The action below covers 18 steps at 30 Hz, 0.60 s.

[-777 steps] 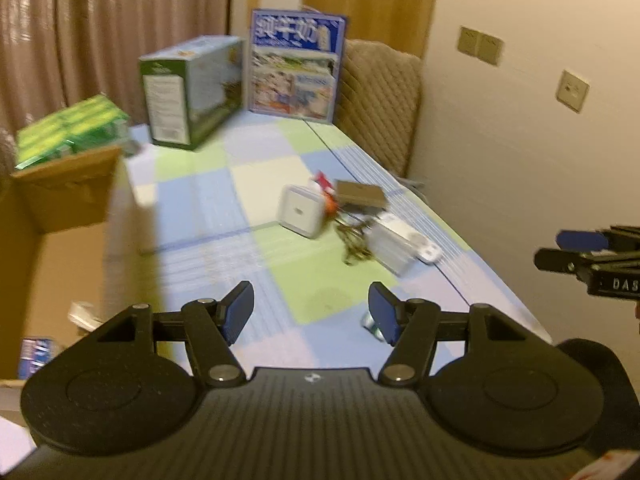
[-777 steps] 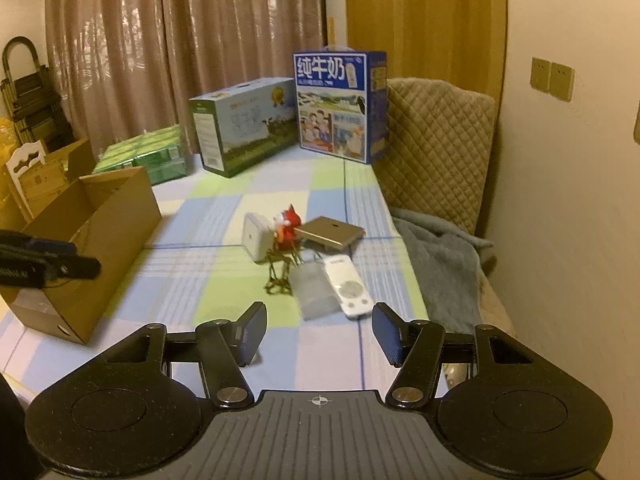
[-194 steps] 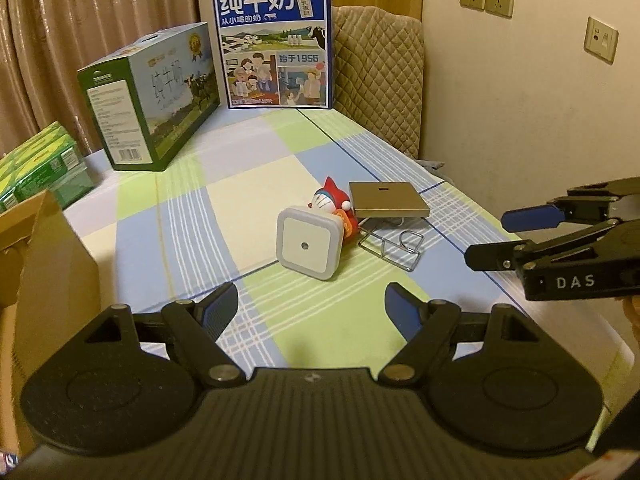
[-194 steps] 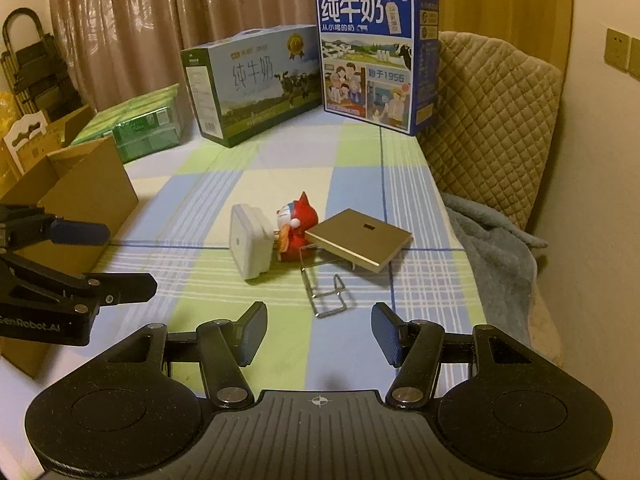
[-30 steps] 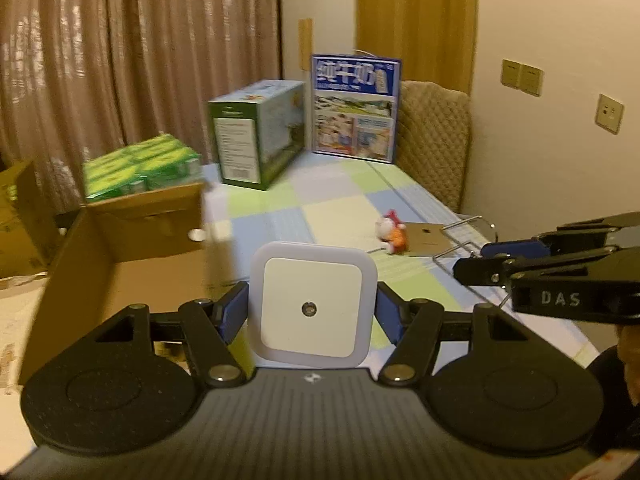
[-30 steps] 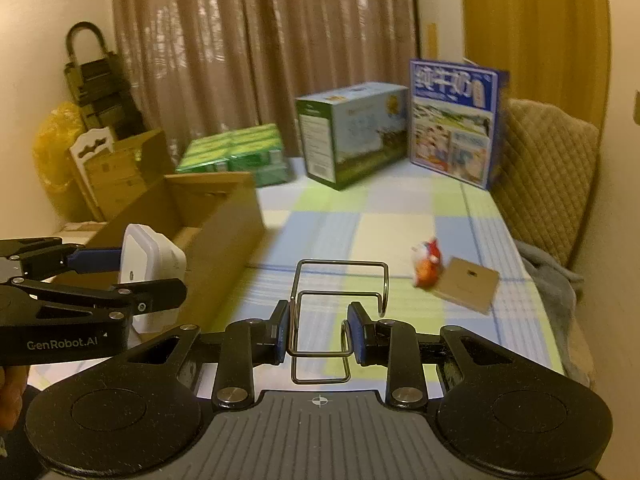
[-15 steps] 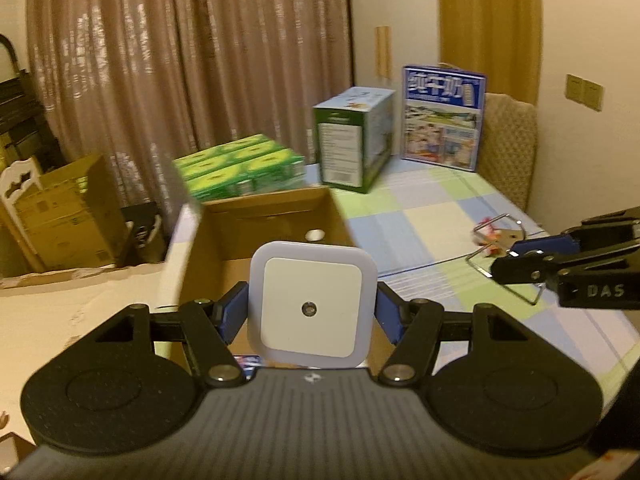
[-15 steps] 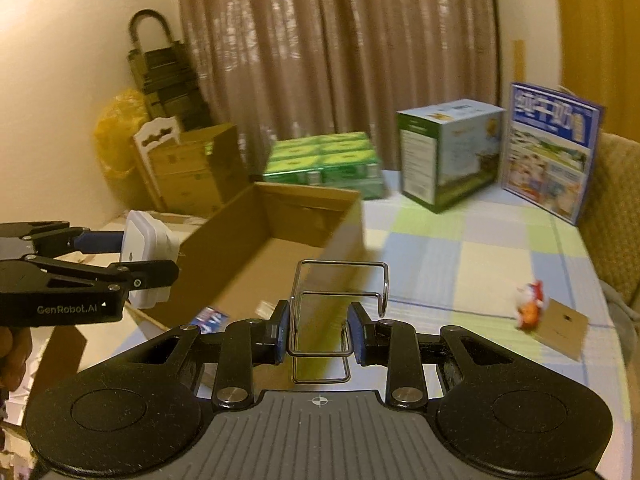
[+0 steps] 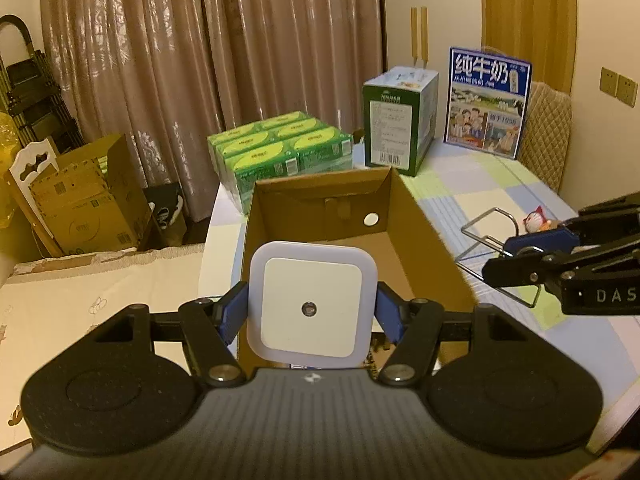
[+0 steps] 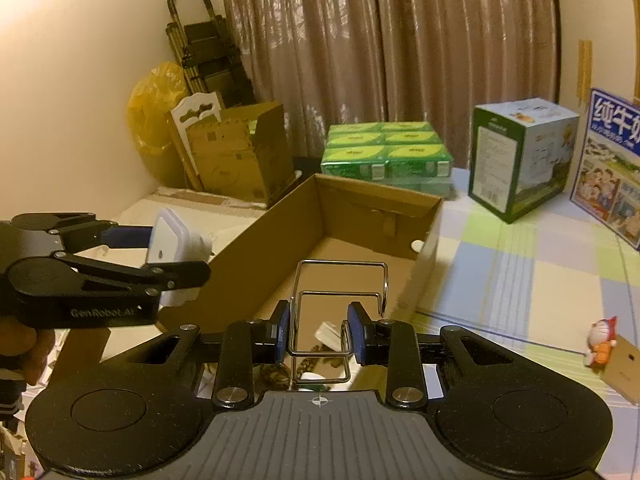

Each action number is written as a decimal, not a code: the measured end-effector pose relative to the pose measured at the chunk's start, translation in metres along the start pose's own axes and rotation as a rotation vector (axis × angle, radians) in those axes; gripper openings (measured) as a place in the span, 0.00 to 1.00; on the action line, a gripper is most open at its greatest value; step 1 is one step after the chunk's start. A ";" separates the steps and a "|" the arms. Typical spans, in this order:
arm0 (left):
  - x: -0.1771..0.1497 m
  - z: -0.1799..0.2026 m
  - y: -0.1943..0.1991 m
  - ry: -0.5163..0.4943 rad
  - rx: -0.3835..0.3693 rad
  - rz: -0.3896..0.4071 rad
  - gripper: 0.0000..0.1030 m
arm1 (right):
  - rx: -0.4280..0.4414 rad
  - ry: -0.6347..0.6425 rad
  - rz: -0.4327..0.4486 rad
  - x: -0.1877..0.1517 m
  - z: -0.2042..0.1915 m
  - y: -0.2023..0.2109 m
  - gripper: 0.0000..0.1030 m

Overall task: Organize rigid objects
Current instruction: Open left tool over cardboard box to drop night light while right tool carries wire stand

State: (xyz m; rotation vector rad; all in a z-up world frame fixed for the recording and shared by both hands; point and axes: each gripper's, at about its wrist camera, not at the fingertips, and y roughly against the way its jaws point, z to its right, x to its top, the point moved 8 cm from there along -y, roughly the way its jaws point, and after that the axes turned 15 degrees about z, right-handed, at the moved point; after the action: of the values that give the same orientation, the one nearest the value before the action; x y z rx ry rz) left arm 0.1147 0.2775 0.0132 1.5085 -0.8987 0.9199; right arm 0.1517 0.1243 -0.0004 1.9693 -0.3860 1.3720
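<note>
The left gripper point(image 9: 312, 316) is clamping a white square night light point(image 9: 313, 305) by its two side edges, its flat face turned back toward the left wrist camera, and is holding it in the air over the near end of the open cardboard box point(image 9: 424, 220). The right gripper point(image 10: 318, 332) is pinching a bent metal wire rack point(image 10: 340, 292) between its blue pads, the wire loops sticking forward over the near right part of the box. In the right wrist view the left gripper is sitting at the left, just beside the box's left wall, with the night light well apart from the wire rack. Small items are lying on the box floor, too blurred to identify. On the checked worktop point(image 10: 520, 280) a small red and white figurine point(image 10: 600, 340) is lying at the right, touching a flat tan square box point(image 10: 622, 366). At the far end a green pack of cartons point(image 9: 280, 148), a green and white carton box point(image 9: 398, 118) and a blue milk box point(image 9: 488, 102) are standing in front of the curtain point(image 9: 200, 60).
</note>
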 end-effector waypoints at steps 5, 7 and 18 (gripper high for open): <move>-0.010 -0.007 -0.022 -0.007 -0.010 -0.027 0.60 | 0.008 0.004 -0.039 -0.006 0.001 -0.027 0.27; -0.015 -0.011 -0.030 -0.007 -0.013 -0.037 0.60 | 0.009 0.012 -0.055 -0.009 0.002 -0.037 0.27; -0.036 -0.018 -0.053 0.003 -0.031 -0.079 0.60 | 0.017 0.027 -0.099 -0.023 0.002 -0.069 0.27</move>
State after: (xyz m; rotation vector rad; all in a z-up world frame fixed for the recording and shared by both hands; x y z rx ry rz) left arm 0.1471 0.3032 -0.0394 1.5047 -0.8417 0.8473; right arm 0.1844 0.1689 -0.0470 1.9544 -0.2619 1.3421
